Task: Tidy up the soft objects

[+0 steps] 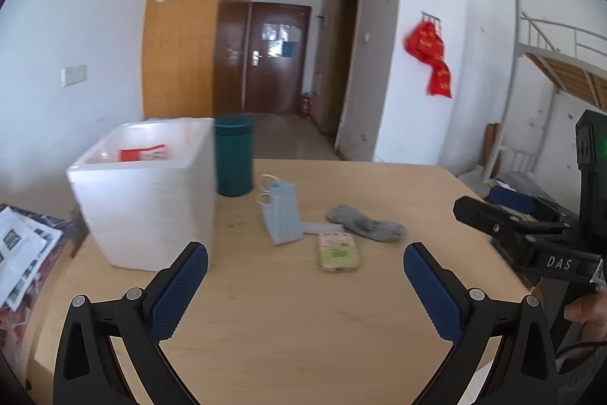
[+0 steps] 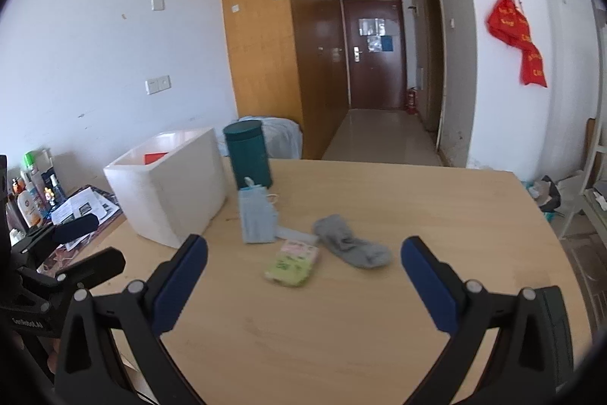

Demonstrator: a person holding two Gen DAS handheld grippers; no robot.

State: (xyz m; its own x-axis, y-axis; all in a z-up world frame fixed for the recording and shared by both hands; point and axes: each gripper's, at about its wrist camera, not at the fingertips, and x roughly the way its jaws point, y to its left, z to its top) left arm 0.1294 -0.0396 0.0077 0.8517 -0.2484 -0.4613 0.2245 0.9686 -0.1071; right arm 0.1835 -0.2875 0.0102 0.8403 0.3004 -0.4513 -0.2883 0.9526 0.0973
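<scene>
On the wooden table (image 1: pixel 288 314) lie a grey sock (image 1: pixel 366 227), a stack of light blue face masks (image 1: pixel 282 215) and a green-and-pink tissue pack (image 1: pixel 337 251). They also show in the right wrist view: sock (image 2: pixel 351 245), masks (image 2: pixel 258 217), tissue pack (image 2: pixel 292 262). A white foam box (image 1: pixel 148 192) (image 2: pixel 170 183) stands at the left with a red item inside. My left gripper (image 1: pixel 305 255) is open and empty, short of the objects. My right gripper (image 2: pixel 303 251) is open and empty above the tissue pack's near side.
A teal cylindrical canister (image 1: pixel 234 154) (image 2: pixel 248 152) stands behind the masks beside the box. Papers (image 1: pixel 22 253) lie off the table's left edge, with bottles (image 2: pixel 32 188) further left. A bunk bed frame (image 1: pixel 550 63) stands at the right.
</scene>
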